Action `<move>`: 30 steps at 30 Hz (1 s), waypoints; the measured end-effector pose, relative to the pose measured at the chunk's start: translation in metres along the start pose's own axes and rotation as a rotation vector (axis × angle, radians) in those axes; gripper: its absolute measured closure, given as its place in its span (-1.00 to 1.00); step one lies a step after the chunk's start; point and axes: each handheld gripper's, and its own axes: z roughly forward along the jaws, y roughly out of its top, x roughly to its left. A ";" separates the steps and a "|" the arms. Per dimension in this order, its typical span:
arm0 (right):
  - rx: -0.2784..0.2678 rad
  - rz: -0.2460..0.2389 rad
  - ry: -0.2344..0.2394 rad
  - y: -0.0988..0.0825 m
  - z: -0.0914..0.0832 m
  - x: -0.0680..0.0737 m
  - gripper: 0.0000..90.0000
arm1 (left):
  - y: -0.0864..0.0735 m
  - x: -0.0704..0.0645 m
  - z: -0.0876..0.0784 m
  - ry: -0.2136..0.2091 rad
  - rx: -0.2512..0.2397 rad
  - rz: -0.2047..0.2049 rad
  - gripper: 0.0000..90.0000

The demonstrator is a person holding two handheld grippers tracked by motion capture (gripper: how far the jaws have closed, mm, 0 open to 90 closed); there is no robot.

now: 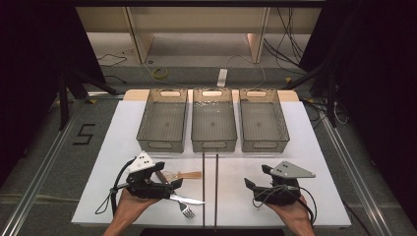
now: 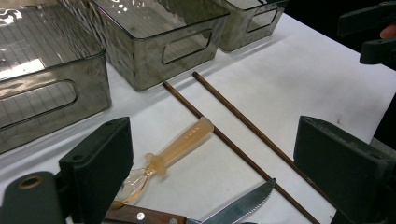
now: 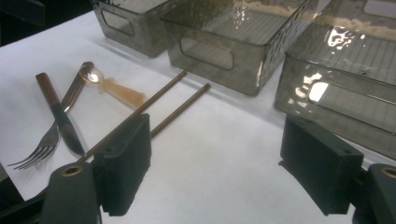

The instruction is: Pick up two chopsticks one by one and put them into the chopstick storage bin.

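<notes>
We hold both grippers low over the white table (image 1: 305, 147), jaws spread and empty. The left gripper (image 2: 212, 154) hangs just above the spoon (image 2: 180, 147), which lies left of the chopsticks (image 1: 210, 189), with the knife (image 3: 58, 112) and fork (image 3: 46, 140) beside it. The right gripper (image 3: 215, 154) sits right of the chopsticks.

Three smoky plastic bins (image 1: 214, 123) stand in a row across the far half of the counter (image 1: 314, 162), with only narrow slits between them. In front of them a broad bare strip lies open on the right. Two thin brown sticks (image 1: 210, 191) run from the middle bin toward the near edge, splitting the front area. Left of them a spoon (image 2: 180, 144), knife (image 1: 184, 198) and fork (image 1: 187, 211) crowd the surface near the left gripper (image 1: 169, 179), whose jaws stand apart with nothing between them
</notes>
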 end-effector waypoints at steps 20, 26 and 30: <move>0.301 -0.116 0.051 0.021 0.062 0.040 -0.43 | 0.001 0.007 -0.007 0.026 -0.036 -0.012 -0.75; 0.368 -0.149 0.078 0.020 0.078 0.055 -0.41 | 0.000 0.006 -0.007 0.031 -0.033 -0.002 -0.75; 0.398 -0.155 0.088 0.019 0.088 0.059 -0.40 | 0.001 0.006 -0.007 0.030 -0.033 -0.002 -0.75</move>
